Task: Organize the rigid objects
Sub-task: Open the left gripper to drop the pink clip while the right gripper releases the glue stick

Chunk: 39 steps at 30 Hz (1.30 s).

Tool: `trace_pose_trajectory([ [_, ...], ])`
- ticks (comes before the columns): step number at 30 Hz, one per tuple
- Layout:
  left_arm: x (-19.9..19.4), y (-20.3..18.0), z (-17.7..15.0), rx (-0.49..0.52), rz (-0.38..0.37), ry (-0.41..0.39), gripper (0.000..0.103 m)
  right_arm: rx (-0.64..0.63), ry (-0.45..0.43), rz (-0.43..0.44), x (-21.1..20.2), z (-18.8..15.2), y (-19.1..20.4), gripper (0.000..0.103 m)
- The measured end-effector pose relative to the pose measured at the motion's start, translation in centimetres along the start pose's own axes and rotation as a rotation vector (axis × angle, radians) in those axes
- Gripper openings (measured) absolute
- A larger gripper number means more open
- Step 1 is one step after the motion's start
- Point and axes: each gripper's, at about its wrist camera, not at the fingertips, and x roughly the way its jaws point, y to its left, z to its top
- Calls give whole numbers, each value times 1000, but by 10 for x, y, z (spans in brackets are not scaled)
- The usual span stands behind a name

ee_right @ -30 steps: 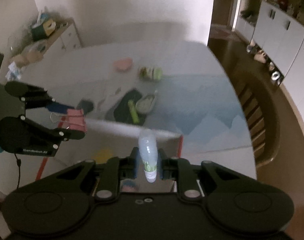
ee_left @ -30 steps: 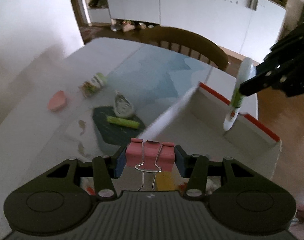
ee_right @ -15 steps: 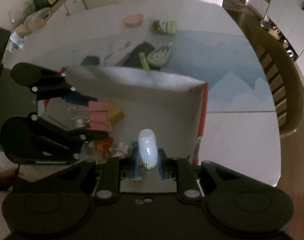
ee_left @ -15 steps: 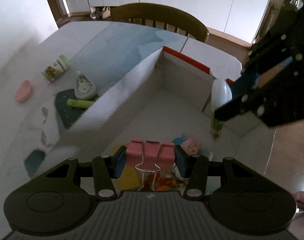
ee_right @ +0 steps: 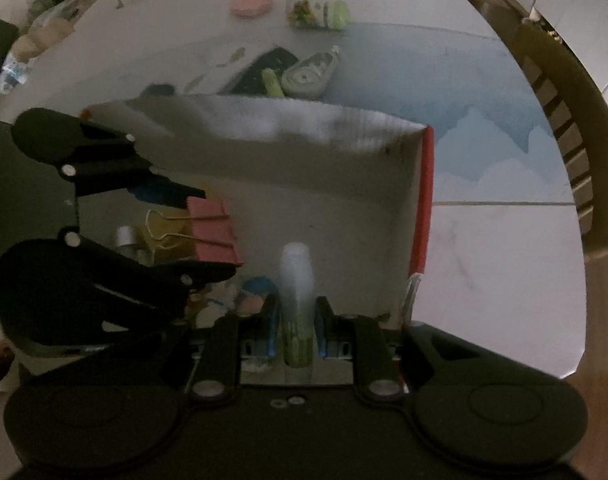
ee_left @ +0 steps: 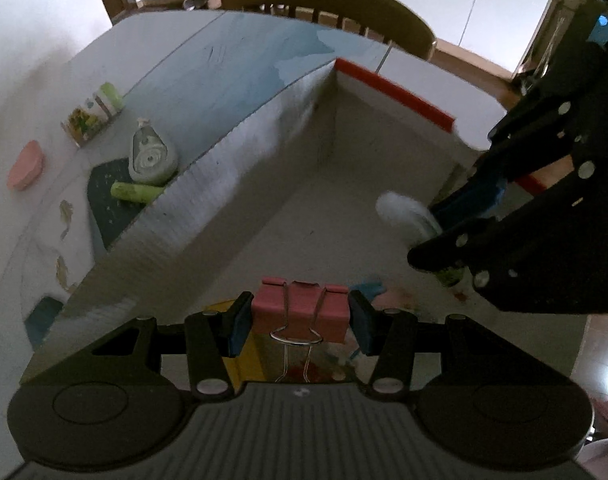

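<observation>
Both grippers have dropped from above the table down into the open white box [ee_left: 396, 92]. The left gripper [ee_left: 299, 318] is clamped on a pink binder clip [ee_left: 301, 314], and the right gripper [ee_right: 297, 326] pinches a small white-capped tube [ee_right: 296, 280]; both hang over the clutter on the box floor.

Both wrist views look steeply down (close) into one box [ee_left: 231, 168].
</observation>
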Motion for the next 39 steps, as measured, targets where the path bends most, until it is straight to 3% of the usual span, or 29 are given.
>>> trace_pose_trajectory([
  [15,32,4,0,-28,0,118,50,-33,50,8,23,11,4,17],
  [21,35,8,0,-50,-10,127,51,-30,43,17,25,12,3,22],
  [30,25,12,-3,-65,-24,109,53,-20,12,16,9,11,0,35],
  [39,-8,19,-7,-95,-42,29,61,-16,-31,31,-14,11,1,44],
])
